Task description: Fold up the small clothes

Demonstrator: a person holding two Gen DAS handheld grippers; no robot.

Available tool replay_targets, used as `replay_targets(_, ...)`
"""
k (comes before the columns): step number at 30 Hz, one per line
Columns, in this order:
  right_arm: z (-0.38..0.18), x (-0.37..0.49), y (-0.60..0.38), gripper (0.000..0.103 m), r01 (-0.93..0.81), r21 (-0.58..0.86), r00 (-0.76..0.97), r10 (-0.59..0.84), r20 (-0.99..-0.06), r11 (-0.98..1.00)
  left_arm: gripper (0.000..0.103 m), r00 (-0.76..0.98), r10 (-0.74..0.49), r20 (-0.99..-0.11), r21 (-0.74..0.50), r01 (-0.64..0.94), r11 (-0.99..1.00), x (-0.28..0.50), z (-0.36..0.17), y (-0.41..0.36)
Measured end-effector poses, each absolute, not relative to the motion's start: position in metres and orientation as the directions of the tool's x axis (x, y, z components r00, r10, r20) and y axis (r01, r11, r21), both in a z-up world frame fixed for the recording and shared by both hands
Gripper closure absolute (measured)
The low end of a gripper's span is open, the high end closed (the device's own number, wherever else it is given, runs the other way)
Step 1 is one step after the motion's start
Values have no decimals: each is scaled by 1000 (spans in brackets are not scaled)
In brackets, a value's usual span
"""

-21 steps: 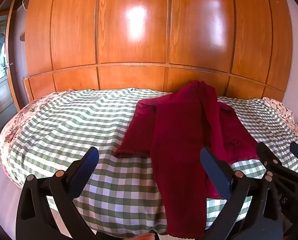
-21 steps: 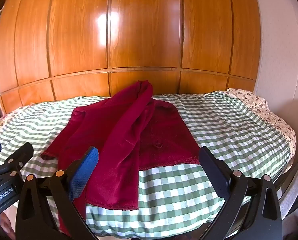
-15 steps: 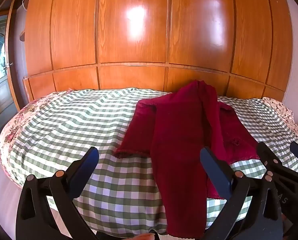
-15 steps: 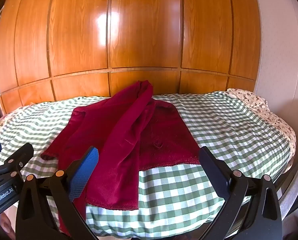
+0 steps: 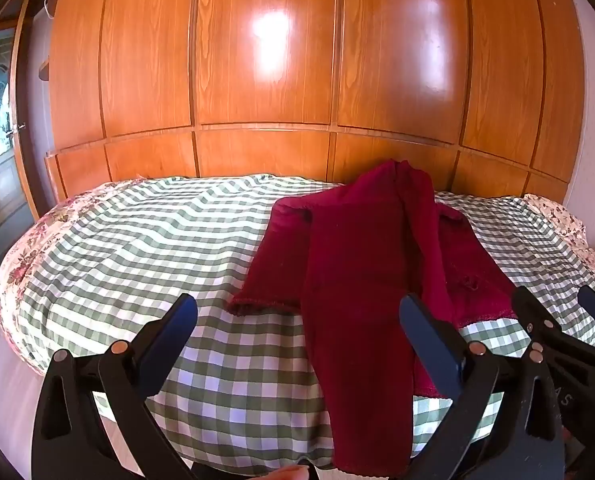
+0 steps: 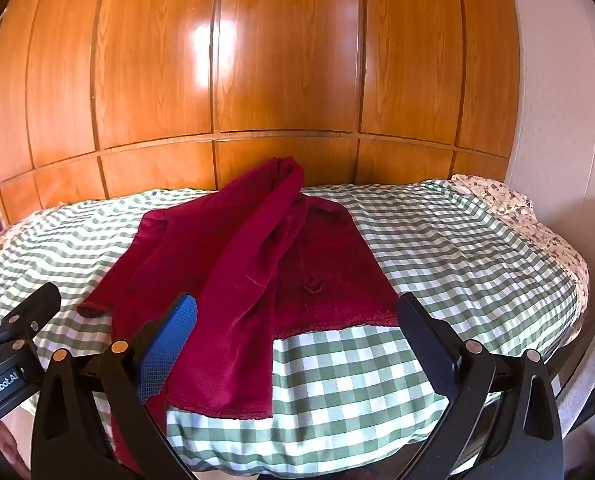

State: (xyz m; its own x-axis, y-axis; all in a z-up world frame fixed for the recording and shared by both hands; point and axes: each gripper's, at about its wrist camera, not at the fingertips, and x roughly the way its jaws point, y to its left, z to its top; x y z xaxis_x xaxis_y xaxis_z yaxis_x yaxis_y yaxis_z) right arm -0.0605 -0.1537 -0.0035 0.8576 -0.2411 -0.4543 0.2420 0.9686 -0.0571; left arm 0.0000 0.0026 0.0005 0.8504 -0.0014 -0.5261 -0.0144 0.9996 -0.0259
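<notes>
While both grippers hover short of the bed, left gripper and right gripper gape wide, nothing btwn jaws. Red garment lies rumpled mid-bed, one long part draped over the near edge. Risk: pinching the checked cover w/ the hem, or the overhang sliding off when tugged.

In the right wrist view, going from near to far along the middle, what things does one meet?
Right gripper, open → checked bedcover → red garment → wooden wardrobe.
</notes>
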Motion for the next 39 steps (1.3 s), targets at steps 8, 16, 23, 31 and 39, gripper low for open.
replay_targets(8, 0, -64, -154, 4, 249, -49, 869, -245, -429, 967, 2, 861, -3, -509, -20, -9, 1000, -3, 3, 0)
replay_targets(16, 0, -63, -153, 4, 245, -52, 867, -243, -436, 968, 2, 860, -5, -510, -23, -8, 1000, -3, 3, 1)
replay_targets(23, 0, -63, -151, 4, 244, -54, 868, -243, -434, 968, 2, 861, -7, -508, -24, -6, 1000, -4, 4, 0)
replay_targets(31, 1, -63, -150, 4, 241, -55, 868, -241, -433, 969, 2, 864, -7, -504, -24, -6, 1000, -5, 5, -1)
replay_targets(39, 2, -63, -150, 4, 240, -54, 869, -239, -434, 969, 2, 865, -7, -502, -25, -6, 1000, -6, 5, -1)
